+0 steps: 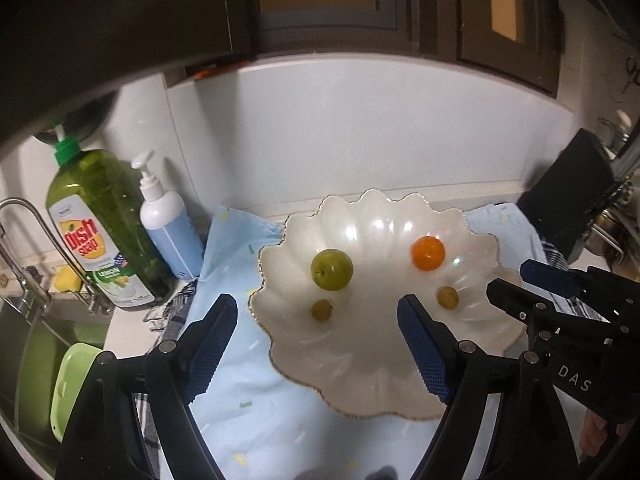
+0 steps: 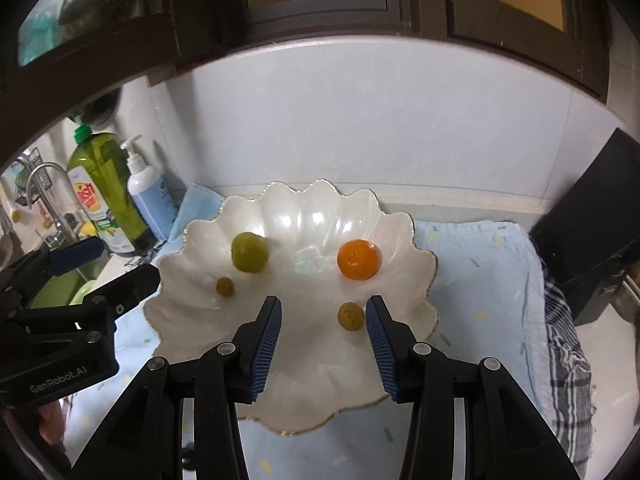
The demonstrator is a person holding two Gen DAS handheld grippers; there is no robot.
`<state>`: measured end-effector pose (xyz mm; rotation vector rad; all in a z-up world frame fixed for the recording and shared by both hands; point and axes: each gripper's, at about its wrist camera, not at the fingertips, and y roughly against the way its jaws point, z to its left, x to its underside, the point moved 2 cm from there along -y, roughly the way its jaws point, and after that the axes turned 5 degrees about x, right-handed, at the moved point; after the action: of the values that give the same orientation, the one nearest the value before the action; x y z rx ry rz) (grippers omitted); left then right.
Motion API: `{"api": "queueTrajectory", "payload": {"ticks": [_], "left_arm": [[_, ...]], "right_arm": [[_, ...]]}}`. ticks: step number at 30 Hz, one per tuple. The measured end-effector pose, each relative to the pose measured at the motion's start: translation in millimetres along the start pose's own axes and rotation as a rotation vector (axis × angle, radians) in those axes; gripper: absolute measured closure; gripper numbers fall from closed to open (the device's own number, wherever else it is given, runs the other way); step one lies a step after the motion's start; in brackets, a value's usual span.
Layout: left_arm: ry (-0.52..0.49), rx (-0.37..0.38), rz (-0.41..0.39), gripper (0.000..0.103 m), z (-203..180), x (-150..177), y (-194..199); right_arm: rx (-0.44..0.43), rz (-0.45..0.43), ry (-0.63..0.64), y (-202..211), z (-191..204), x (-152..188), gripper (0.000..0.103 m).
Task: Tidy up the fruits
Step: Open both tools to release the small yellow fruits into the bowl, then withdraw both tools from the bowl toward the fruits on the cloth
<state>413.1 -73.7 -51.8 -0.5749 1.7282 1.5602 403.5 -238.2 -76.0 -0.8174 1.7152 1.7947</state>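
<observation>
**Four fruits in the bowl, both grippers empty**

The apple (image 1: 332, 269), orange (image 1: 428, 253) and two small fruits (image 1: 321, 310) (image 1: 447, 297) lie apart in the scalloped bowl (image 1: 360, 380). The left gripper (image 1: 316, 344) and right gripper (image 2: 323, 342) are spread wide, holding nothing. The fruits look light, round and prone to roll; pinch across their widest part. Only the left view shows the sink (image 1: 36, 344).

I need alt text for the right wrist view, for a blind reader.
Open right gripper hovers over a white scalloped bowl holding a green fruit, an orange fruit and two small yellowish fruits. The left gripper enters at the left.
</observation>
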Motion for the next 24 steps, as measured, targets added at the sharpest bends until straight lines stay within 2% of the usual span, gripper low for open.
{"api": "queueTrajectory", "payload": {"ticks": [14, 24], "left_arm": [[-0.018, 0.027, -0.112, 0.021, 0, 19, 83], [-0.035, 0.029, -0.140, 0.021, -1, 44, 124]], "right_arm": [[-0.023, -0.112, 0.021, 78, 22, 19, 0.058], [-0.018, -0.172, 0.042, 120, 37, 39, 0.058]]}}
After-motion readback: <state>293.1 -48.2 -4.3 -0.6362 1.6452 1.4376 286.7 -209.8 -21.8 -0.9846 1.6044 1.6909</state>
